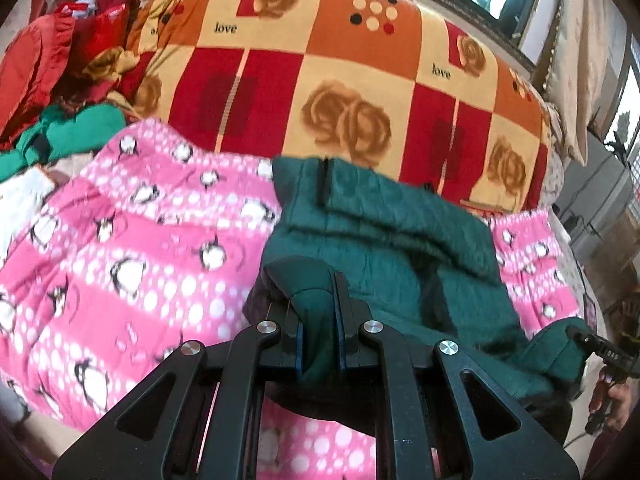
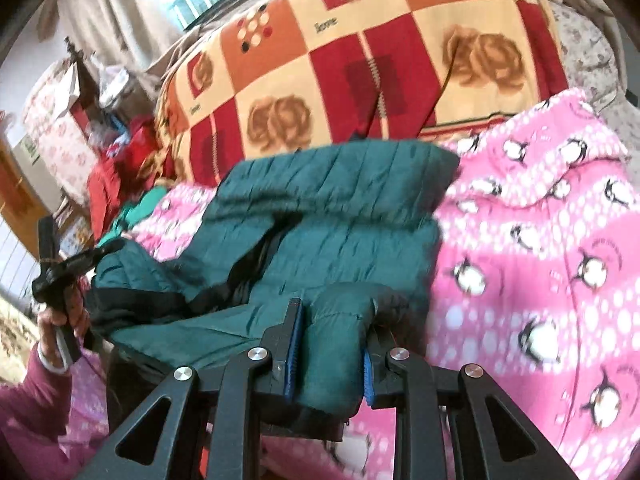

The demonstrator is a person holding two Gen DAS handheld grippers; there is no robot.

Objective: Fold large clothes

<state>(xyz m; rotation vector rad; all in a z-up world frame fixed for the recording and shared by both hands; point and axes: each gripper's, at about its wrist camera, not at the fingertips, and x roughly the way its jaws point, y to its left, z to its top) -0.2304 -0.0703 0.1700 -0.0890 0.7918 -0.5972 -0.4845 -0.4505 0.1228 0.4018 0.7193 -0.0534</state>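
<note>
A dark green quilted jacket (image 1: 384, 236) lies partly folded on a pink penguin blanket (image 1: 132, 248). My left gripper (image 1: 318, 312) is shut on a bunched near corner of the jacket, lifted off the blanket. In the right wrist view the same jacket (image 2: 332, 216) shows its black zipper and lining. My right gripper (image 2: 332, 344) is shut on a thick padded fold of its near edge, blue pads pressing both sides. The right gripper (image 1: 600, 344) appears at the left view's far right, gripping the jacket's other corner. The left gripper (image 2: 80, 260) is seen at left, held by a hand.
A patchwork blanket (image 1: 340, 72) of red, orange and cream rose squares covers the bed behind. Red and green clothes (image 1: 68, 80) pile at the left. Windows and curtains (image 1: 580, 40) lie beyond. A person's magenta sleeve (image 2: 28, 396) is at lower left.
</note>
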